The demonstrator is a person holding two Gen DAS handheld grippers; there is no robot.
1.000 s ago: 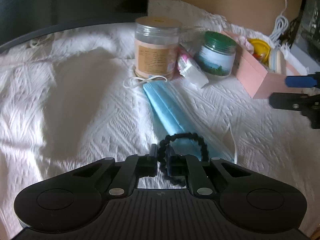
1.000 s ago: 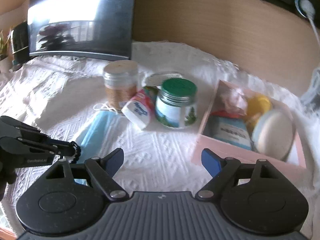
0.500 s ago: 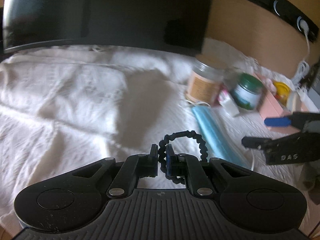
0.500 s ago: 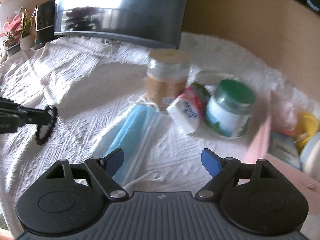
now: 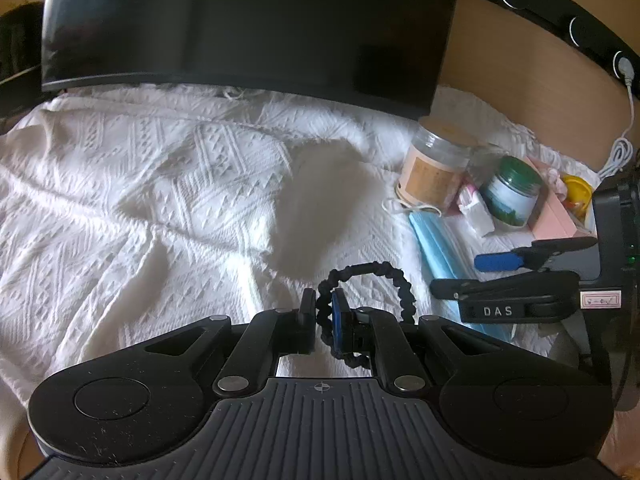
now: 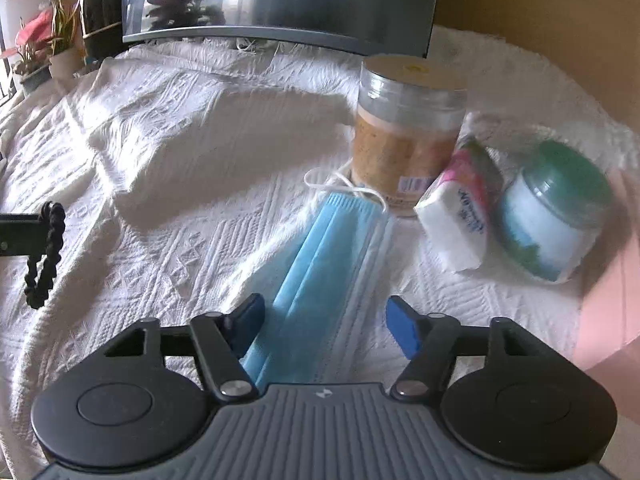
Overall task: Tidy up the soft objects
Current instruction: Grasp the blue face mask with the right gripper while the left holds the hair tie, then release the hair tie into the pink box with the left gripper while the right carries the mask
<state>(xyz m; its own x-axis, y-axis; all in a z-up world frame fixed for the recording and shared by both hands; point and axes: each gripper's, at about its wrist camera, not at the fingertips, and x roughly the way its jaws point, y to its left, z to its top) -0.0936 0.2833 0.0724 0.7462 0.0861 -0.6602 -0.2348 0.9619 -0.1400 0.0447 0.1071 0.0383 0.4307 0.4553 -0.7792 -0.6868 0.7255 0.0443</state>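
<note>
My left gripper (image 5: pixel 323 312) is shut on a black braided hair tie (image 5: pixel 370 270) and holds it above the white cloth; the tie also hangs at the left edge of the right wrist view (image 6: pixel 46 248). A folded blue face mask (image 6: pixel 320 272) lies on the cloth, also seen in the left wrist view (image 5: pixel 434 240). My right gripper (image 6: pixel 324 320) is open, its fingers straddling the near end of the mask. It shows from the side in the left wrist view (image 5: pixel 496 276).
A clear jar with a tan lid (image 6: pixel 404 132), a tissue pack (image 6: pixel 456 220) and a green-lidded jar (image 6: pixel 556 208) stand behind the mask. A pink box (image 5: pixel 556 216) with items is at the right. A dark monitor (image 5: pixel 240 24) stands at the back. Plants (image 6: pixel 36 52) far left.
My left gripper carried the hair tie leftward and back, away from the mask. My right gripper moved left and down over the mask's near end, still open.
</note>
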